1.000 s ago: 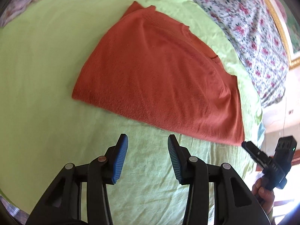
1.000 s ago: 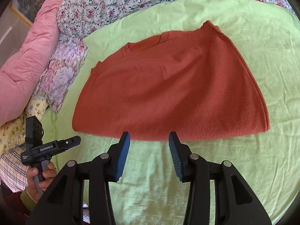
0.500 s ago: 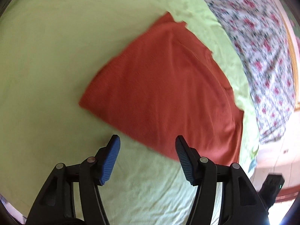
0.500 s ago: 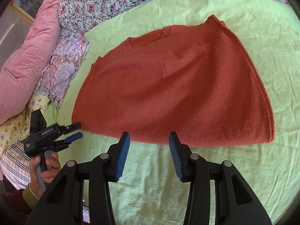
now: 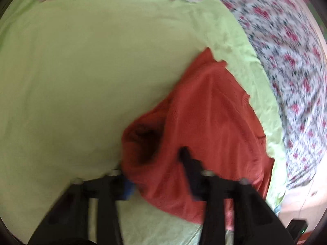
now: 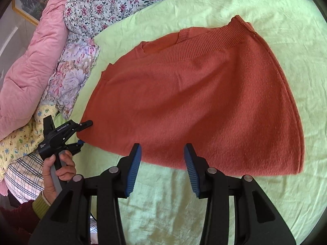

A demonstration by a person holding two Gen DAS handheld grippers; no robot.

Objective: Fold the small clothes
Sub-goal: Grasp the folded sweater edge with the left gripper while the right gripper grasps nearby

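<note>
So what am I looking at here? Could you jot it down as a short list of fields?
Garment: orange knit sweater, folded, lying flat
Surface: light green sheet
Left gripper: jaws closing on the sweater's corner
Right gripper: open, holding nothing, at the near edge
Beside the sheet: floral bedding, pink quilt

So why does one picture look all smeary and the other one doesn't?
Left wrist view: motion blur smears the orange sweater, the floral bedding and the closing left tool. Right wrist view: sharp, the knit ribbing shows clearly, daylight is even. Both bend the green sheet round, fisheye style.
</note>
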